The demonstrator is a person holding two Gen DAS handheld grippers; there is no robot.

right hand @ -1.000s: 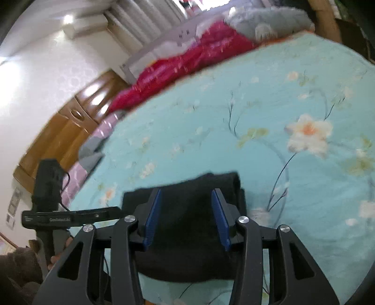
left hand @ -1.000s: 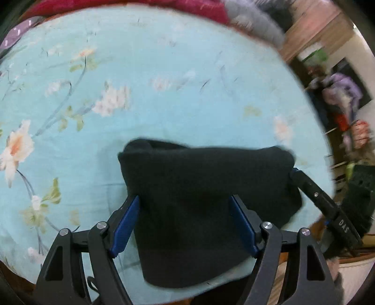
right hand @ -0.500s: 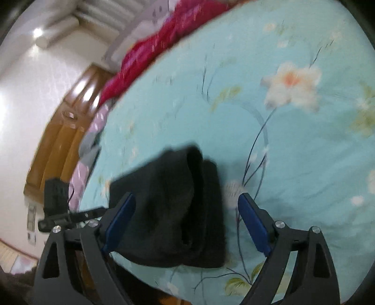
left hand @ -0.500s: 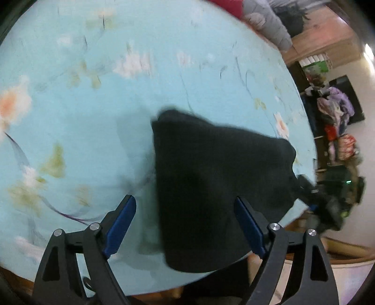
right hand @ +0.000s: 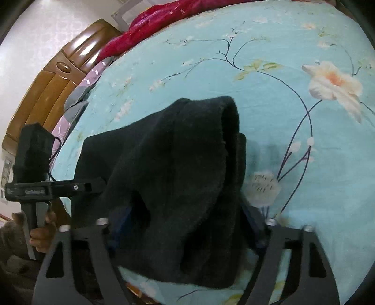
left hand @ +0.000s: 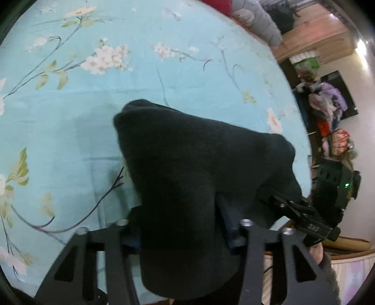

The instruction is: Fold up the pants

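The black pants are folded into a thick bundle near the front edge of the bed. My left gripper is closed around the near left part of the bundle; cloth covers its blue pads. My right gripper is closed around the near right part of the pants, and the cloth drapes over its fingers. Each gripper shows in the other's view: the right one at the bundle's right edge, the left one at its left edge.
The bed has a light blue floral sheet. A red blanket and grey bedding lie at the far side. A wooden headboard stands at the left. Clothes and clutter fill the room beyond the bed's right edge.
Half a second ago both grippers were open wide above the bundle. Now both have come down and closed on the near edge of the pants, which bunch up between the fingers.
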